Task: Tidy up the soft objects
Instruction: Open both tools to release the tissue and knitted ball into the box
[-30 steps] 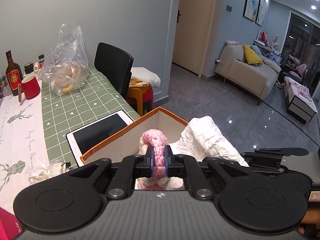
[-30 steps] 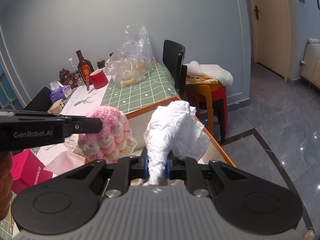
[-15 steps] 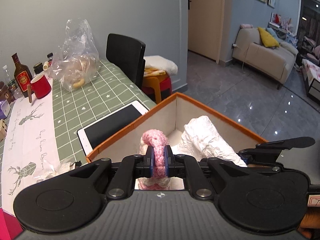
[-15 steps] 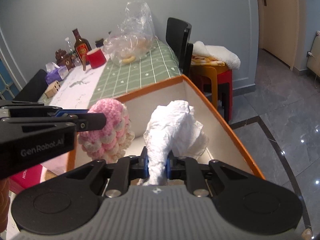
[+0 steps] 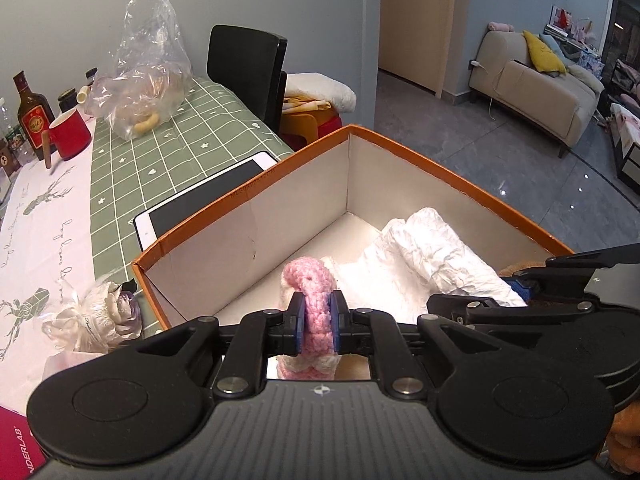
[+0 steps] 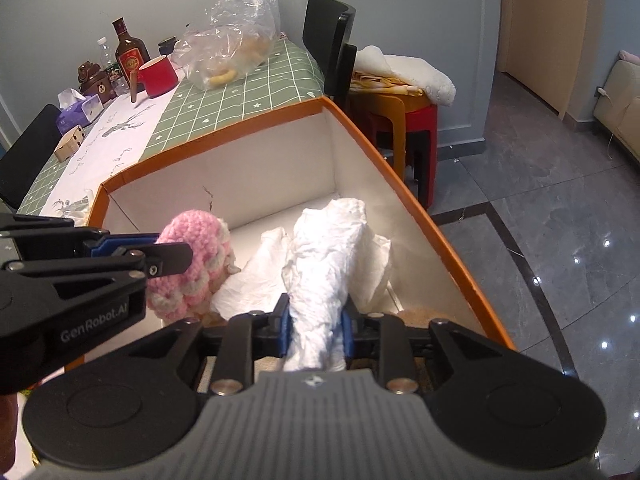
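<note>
My left gripper (image 5: 317, 322) is shut on a pink and cream crocheted toy (image 5: 310, 286) and holds it inside the orange-rimmed white box (image 5: 256, 224). The toy (image 6: 192, 264) and left gripper (image 6: 160, 252) also show at the left of the right wrist view. My right gripper (image 6: 316, 328) holds a crumpled white cloth (image 6: 326, 256) between its jaws, which stand a little apart; the cloth's far end rests on the box floor. The cloth (image 5: 432, 252) lies to the right of the toy in the left wrist view.
The box (image 6: 400, 184) sits at the table's end by a tablet (image 5: 208, 196). A small wrapped bundle (image 5: 96, 316) lies left of the box. Further back are a plastic bag (image 5: 144, 76), a red mug (image 5: 70, 136), a bottle (image 5: 34, 116), a black chair (image 5: 248, 72) and stools (image 6: 404, 120).
Both grippers have moved down into the box with their loads. The cloth now touches the box floor and the right jaws have widened slightly.
</note>
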